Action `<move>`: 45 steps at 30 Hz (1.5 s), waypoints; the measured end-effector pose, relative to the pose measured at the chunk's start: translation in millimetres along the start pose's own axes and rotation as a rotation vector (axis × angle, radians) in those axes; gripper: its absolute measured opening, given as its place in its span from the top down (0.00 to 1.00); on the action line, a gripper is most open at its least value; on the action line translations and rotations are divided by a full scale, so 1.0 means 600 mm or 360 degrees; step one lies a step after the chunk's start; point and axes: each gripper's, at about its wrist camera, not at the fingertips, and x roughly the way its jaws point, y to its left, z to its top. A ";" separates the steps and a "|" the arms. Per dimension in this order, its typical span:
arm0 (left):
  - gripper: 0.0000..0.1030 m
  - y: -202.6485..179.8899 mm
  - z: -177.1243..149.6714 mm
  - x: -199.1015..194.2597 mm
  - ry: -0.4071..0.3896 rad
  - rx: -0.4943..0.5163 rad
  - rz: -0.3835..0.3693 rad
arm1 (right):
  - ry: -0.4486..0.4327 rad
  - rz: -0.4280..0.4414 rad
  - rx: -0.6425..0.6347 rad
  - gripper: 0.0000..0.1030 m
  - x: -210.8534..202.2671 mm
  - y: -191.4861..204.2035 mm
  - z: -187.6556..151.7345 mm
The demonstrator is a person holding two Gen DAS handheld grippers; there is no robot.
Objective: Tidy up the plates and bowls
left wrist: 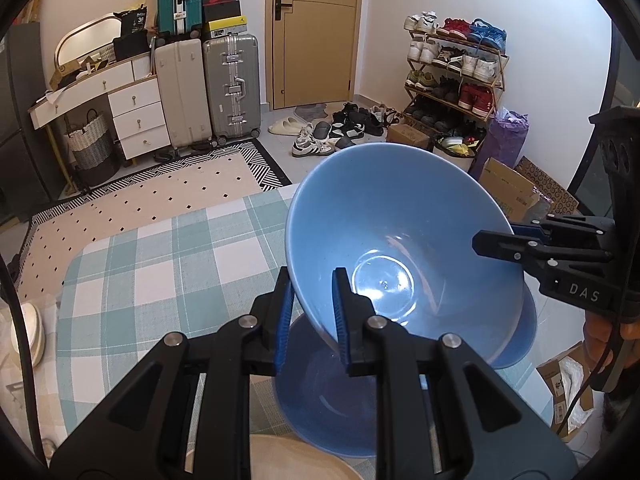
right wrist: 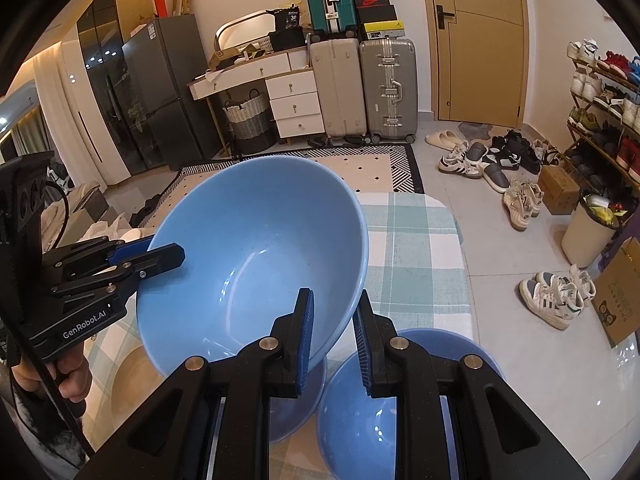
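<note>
Left claw point(left wrist: 310, 312), right claw point(right wrist: 334, 332) angled down, clamping blue bowl point(left wrist: 400, 240) rim.

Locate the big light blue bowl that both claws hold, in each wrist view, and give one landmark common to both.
Left wrist view: the lifted blue bowl fills centre-right, the left claw clamped on its near rim, the right claw on its right rim.
Right wrist view: the bowl sits centre-left, the right claw on its near rim, the left claw at left.
Shared landmark: the silver suitcase.
</note>
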 end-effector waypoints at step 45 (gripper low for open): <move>0.85 0.028 -0.125 -0.037 0.0058 -0.0052 0.0022 | 0.0080 0.0054 -0.0036 0.80 0.024 0.063 -0.079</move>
